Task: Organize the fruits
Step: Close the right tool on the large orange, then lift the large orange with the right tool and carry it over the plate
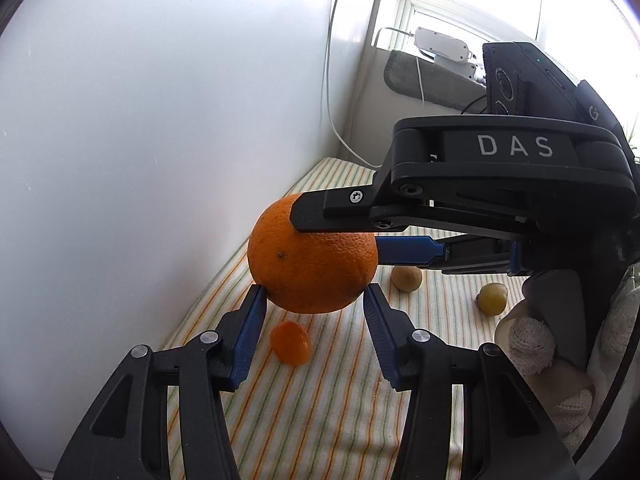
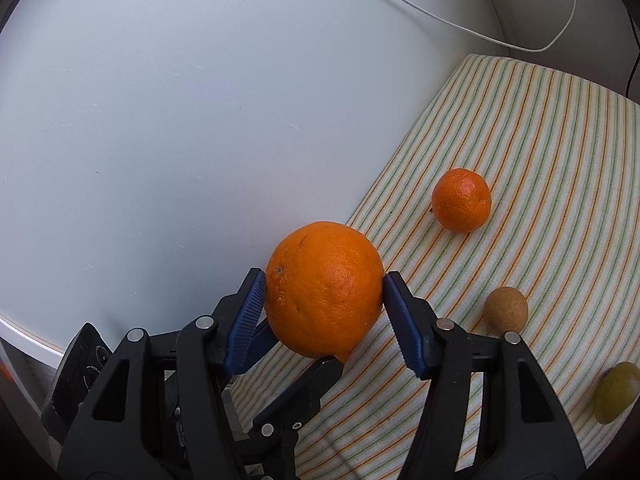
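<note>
Jaws, left wrist view: both grippers close on one orange (image 1: 312,256), which is held above the striped cloth (image 1: 320,408).
- Left gripper (image 1: 314,294): reaches forward from the bottom of the frame; its blue pads (image 1: 250,332) press the lower flanks of the orange.
- Right gripper (image 1: 340,232): enters level from the right edge, turned so that one finger lies across the top of the orange and the other, blue-padded, meets its right side. A gloved hand (image 1: 532,344) wraps the handle at lower right.
- Mandarin (image 1: 291,342): on the cloth below the orange, near the wall (image 1: 160,120).
- Brown fruit (image 1: 406,278) and yellow-green fruit (image 1: 492,298): further right on the cloth, apart from each other.

Right wrist view:
- Right gripper (image 2: 324,296): reaches forward from the bottom edge; pads touch the orange (image 2: 324,288) on both sides, at about its middle.
- Left gripper (image 2: 316,364): seen below, coming in from the lower left, one finger tip under the orange.
- Mandarin (image 2: 461,200): on the cloth (image 2: 540,140), toward its far edge.
- Brown fruit (image 2: 505,310): right of the orange, mid-cloth.
- Yellow-green fruit (image 2: 616,392): at the right edge of the frame.
- Wall (image 2: 180,120): directly behind the orange.
</note>
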The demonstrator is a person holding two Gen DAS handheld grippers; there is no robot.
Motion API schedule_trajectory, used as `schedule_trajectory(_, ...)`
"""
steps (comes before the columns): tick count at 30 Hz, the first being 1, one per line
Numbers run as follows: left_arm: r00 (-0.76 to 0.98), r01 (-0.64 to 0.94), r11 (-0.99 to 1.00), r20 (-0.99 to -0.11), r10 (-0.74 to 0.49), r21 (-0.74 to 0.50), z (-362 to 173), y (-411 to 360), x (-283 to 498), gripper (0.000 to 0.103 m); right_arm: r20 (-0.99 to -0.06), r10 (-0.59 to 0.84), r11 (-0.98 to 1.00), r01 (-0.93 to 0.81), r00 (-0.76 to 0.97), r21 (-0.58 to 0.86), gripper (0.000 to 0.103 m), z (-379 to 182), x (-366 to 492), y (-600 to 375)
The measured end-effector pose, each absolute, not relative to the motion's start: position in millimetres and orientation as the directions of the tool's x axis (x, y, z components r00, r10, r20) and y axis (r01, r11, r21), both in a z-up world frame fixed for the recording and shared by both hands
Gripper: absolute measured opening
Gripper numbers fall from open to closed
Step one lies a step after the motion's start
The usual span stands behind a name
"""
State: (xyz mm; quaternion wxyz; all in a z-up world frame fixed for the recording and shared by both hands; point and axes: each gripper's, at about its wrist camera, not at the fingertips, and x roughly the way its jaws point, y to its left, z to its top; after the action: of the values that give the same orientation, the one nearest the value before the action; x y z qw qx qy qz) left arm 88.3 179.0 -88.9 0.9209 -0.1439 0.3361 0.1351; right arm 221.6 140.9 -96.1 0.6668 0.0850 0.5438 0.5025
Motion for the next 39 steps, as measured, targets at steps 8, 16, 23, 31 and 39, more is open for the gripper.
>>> schedule_trajectory(8,0.760,-0.279,0.945,-0.641,0.108,-0.172,-75.5,150.4,80.9,0.049,-0.636,0.771,0.502,-0.574,-0.042,0.647,0.063,-84.4,206.7,98.1)
schedule_trajectory(16,0.787,-0.191,0.966,-0.616,0.044,-0.175,-59.6,103.8,80.3,0.049,-0.631,0.775,0.541,-0.553,0.035,0.634,0.063,-60.0,204.6,39.9)
schedule_trajectory(23,0.798,-0.104,0.977,-0.602,-0.030,-0.187,-50.1,57.8,82.3,0.049,-0.631,0.769,0.583,-0.521,0.104,0.624,0.063,-48.3,212.0,-18.8)
schedule_trajectory(31,0.792,-0.027,0.978,-0.601,-0.105,-0.206,-48.0,16.9,89.7,0.049,-0.636,0.755,0.621,-0.485,0.158,0.616,0.063,-44.5,203.9,-82.3)
schedule_trajectory(39,0.780,0.047,0.977,-0.604,-0.165,-0.206,-43.4,-13.1,90.1,0.049,-0.638,0.742,0.650,-0.451,0.204,0.612,0.063,-28.4,194.0,-133.2)
